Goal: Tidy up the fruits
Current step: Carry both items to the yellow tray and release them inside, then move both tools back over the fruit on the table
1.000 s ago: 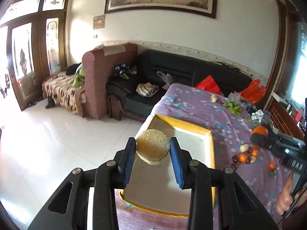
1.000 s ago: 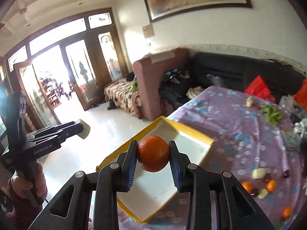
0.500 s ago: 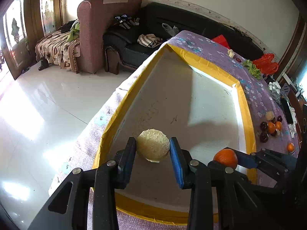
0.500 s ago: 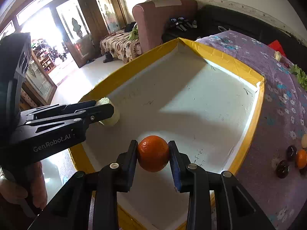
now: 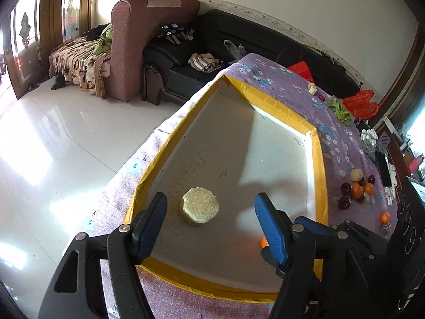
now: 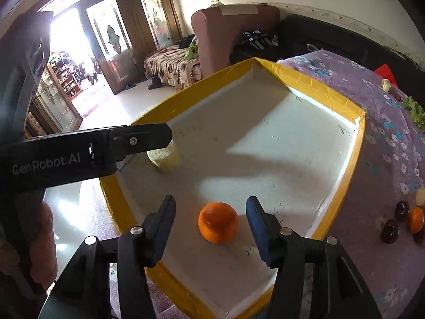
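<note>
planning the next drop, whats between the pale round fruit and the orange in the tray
Nothing: in the right wrist view only bare white tray floor separates the pale round fruit from the orange.

Purple floral table [image 5: 342,143], yellow-rimmed tray [image 5: 317,164], loose fruit [image 5: 357,190]
</note>
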`<state>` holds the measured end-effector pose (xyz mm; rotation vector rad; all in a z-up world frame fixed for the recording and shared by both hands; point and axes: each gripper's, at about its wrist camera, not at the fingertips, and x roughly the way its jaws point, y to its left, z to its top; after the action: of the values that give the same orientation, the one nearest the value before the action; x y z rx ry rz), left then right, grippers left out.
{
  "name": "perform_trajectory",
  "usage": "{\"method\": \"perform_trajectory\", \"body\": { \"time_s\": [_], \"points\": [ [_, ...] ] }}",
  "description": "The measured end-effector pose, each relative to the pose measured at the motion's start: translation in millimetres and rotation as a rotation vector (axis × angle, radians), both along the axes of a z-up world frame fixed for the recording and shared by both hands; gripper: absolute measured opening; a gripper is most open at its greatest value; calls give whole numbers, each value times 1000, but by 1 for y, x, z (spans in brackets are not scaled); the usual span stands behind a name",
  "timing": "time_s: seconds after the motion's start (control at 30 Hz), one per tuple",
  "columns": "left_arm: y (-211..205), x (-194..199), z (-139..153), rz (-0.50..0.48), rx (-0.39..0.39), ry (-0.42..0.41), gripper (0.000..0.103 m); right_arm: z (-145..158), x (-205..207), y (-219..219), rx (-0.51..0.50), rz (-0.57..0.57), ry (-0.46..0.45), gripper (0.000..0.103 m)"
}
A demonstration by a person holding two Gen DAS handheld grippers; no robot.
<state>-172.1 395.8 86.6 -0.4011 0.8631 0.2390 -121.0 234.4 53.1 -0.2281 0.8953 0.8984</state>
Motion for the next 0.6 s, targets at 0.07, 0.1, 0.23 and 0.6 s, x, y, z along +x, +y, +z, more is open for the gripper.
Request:
{"method": "perform_trajectory", "body": {
  "time_s": [0.07,0.1,0.23,0.6],
  "points": [
    [-2,-6,10,20,0,-14,71,13,-2,-13,20,-21,-15,69],
    [-5,-10,16,24,4,-23,73,18,-1,-21,29,-37,-21,73],
    [-26,-26,37,32,22,-75,89,44,13,-79,18,-158,-78,82],
    [-154,-4,62,-220,16,-196,93,87,55,-341,-80,-679,-252,103]
  ]
}}
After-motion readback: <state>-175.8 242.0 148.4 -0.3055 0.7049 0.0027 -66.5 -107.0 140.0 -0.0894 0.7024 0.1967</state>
